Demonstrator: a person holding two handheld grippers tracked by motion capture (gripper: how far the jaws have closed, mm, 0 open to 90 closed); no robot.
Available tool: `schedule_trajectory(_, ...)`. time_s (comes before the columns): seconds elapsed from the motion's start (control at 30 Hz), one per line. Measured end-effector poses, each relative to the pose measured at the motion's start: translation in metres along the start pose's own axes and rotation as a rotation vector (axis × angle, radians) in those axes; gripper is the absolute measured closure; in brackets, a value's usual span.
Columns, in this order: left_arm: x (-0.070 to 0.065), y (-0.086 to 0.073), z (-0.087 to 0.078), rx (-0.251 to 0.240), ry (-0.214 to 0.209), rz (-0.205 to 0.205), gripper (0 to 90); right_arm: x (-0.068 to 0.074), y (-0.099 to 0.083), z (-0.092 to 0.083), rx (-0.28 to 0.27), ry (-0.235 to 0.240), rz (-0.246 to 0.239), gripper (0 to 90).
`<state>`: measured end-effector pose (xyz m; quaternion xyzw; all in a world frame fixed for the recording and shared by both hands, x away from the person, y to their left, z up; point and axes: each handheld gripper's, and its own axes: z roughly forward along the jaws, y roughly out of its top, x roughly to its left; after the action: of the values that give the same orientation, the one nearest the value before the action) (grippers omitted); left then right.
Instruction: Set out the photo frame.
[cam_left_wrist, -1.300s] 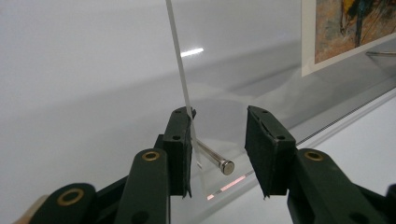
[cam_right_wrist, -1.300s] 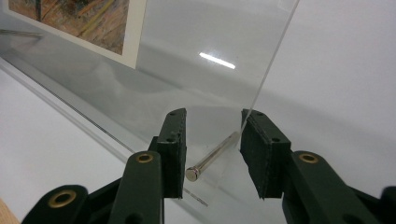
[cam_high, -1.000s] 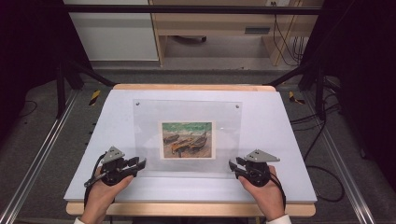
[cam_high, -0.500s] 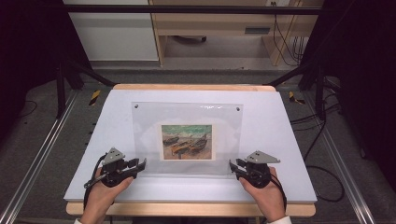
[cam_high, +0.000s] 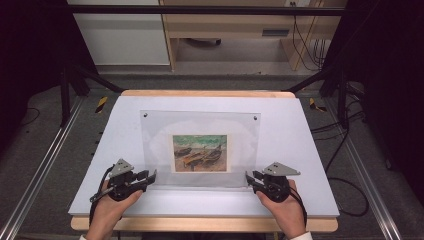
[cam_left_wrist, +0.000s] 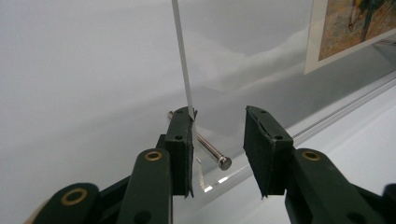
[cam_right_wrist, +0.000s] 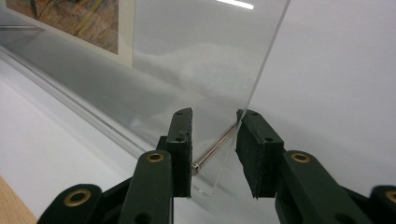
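Observation:
A clear acrylic frame (cam_high: 156, 145) holding a print of beached boats (cam_high: 200, 152) stands on the white table (cam_high: 305, 150). My left gripper (cam_high: 151, 176) is at its lower left corner. In the left gripper view the corner's metal pin (cam_left_wrist: 210, 148) lies between the jaws of this gripper (cam_left_wrist: 218, 140). One pad touches the panel's edge (cam_left_wrist: 183, 60), and the other stands clear of the pin's head. My right gripper (cam_high: 248, 178) is at the lower right corner. In the right gripper view its jaws (cam_right_wrist: 214, 140) close on that corner's pin (cam_right_wrist: 215, 147) from both ends.
Two small screws (cam_high: 145, 114) (cam_high: 255, 118) mark the frame's top corners. The table's wooden front edge (cam_high: 200, 223) runs just under my hands. Metal rails (cam_high: 45, 165) flank the table, and cables (cam_high: 345, 150) lie on the floor at the right.
The frame's top edge and the print sit very slightly lower in the high view than a second ago. Both hands have stayed in place.

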<state>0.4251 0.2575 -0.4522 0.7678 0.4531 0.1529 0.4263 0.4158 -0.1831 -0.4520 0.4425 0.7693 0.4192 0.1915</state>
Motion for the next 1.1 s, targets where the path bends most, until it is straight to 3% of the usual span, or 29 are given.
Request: schedule_trajectory(1.1, -0.0014, -0.0038, -0.0014, 0.022, -0.006, 0.018, 63.0, 0.0019, -0.0040, -0.0020, 0.014, 0.006, 0.001, 67.5)
